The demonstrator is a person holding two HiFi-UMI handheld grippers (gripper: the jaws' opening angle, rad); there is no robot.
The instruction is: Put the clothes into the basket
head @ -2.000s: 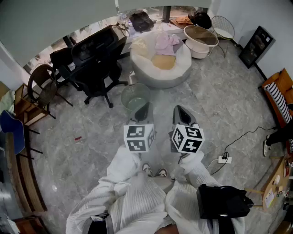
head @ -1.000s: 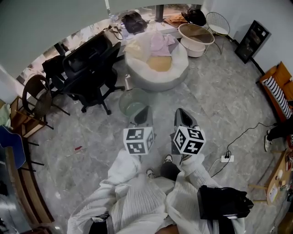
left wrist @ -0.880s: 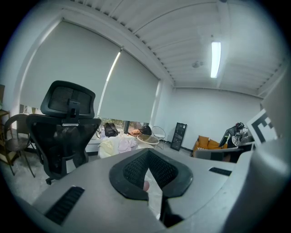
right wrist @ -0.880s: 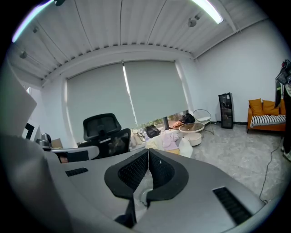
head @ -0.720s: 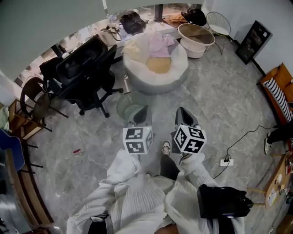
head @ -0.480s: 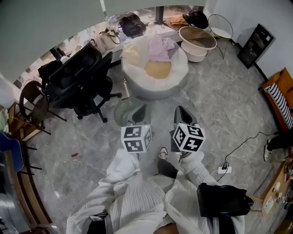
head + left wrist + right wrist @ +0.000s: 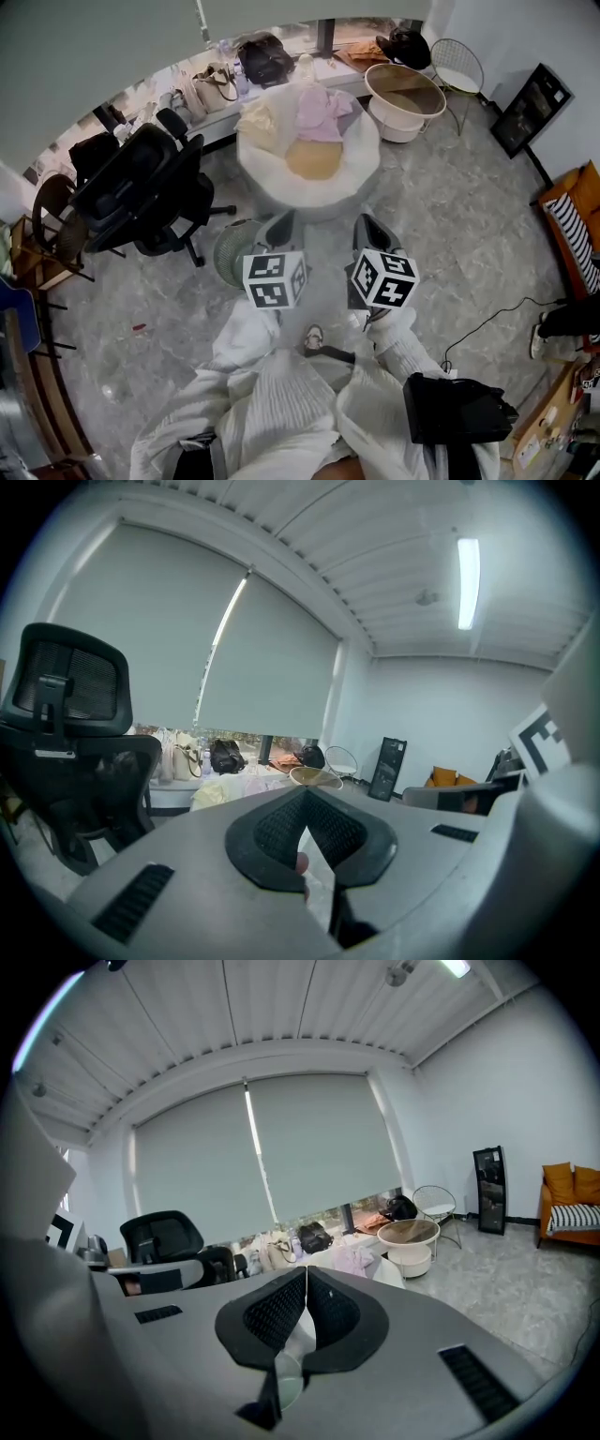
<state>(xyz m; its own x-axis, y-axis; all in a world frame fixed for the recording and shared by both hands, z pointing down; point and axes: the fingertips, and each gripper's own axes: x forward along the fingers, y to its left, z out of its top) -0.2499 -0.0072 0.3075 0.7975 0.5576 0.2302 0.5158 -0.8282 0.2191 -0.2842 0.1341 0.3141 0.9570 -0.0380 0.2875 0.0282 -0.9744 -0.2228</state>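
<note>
The left gripper (image 7: 280,225) and right gripper (image 7: 367,228) are side by side, each with its fingers closed tip to tip on nothing. A green mesh basket (image 7: 227,251) stands on the floor (image 7: 450,206), partly under the left gripper. The clothes (image 7: 322,111) lie heaped on a white beanbag (image 7: 361,173) just beyond.

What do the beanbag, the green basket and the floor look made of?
Beanbag: soft white fabric, matte; it sags under the clothes. Green basket: likely plastic or mesh, pale see-through wall; too small to settle. Floor: glossy grey marble-look tile, veining and faint sheen.
</note>
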